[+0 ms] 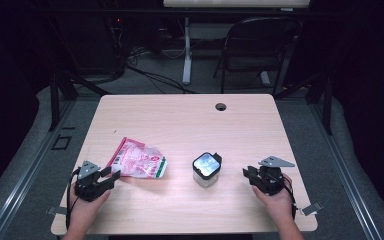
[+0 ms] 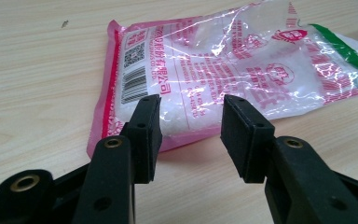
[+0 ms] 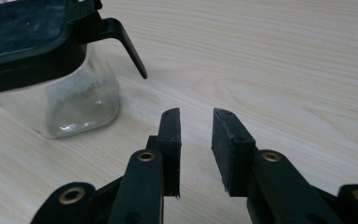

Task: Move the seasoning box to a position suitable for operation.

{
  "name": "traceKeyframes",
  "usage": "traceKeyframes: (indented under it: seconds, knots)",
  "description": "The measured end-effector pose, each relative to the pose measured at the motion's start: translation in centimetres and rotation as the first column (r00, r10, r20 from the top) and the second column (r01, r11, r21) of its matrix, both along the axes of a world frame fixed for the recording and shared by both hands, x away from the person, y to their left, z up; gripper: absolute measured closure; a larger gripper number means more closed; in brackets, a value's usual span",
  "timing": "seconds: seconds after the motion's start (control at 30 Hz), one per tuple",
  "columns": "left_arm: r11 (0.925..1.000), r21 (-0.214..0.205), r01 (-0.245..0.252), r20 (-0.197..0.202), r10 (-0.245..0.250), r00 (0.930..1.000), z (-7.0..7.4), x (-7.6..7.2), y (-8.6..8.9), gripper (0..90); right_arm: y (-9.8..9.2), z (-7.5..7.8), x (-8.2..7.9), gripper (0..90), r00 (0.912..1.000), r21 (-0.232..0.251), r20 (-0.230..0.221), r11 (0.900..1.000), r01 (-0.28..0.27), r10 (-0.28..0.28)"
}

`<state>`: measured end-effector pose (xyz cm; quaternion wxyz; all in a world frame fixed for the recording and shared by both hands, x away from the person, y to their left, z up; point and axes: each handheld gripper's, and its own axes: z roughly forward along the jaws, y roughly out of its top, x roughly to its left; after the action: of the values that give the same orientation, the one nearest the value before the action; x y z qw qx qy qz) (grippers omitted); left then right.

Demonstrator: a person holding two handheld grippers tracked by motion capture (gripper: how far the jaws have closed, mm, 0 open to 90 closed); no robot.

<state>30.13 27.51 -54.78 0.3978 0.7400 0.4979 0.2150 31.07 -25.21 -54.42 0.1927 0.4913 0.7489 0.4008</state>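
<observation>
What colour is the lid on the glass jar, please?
Black; the lid on the glass jar shows best in the right gripper view.

Lab: dark curtains, floor cables, folding chair.

Wood table — bag, jar

Light wooden table bears a pink-printed clear plastic bag and a black-lidded glass jar. Left gripper is just beside the bag; right gripper is near the jar, apart.
</observation>
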Motion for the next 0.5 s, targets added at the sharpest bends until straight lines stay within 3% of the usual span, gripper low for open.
traceKeyframes:
  seconds: [0.2, 0.37, 0.5]
  knots:
    - [0.9993, 0.031, 0.021, -0.002, -0.021, 0.9998, -0.2, -0.4, -0.5, 58.2, 1.9, -0.3, 1.3, 74.3, 0.9986, -0.021, -0.004, 0.9984, -0.052, 0.052]
    - [0.9998, 0.016, 0.009, 0.001, -0.009, 1.0000, 0.0, -1.2, -0.2, 59.1, 3.5, -0.7, 2.0, 73.7, 0.9942, -0.058, -0.003, 0.9925, -0.108, 0.108]
    - [0.9999, 0.011, -0.012, 0.005, 0.012, 0.9999, 0.1, -1.9, 0.3, 59.4, 4.3, -1.0, 2.6, 71.9, 0.9907, -0.039, -0.008, 0.9899, -0.136, 0.136]
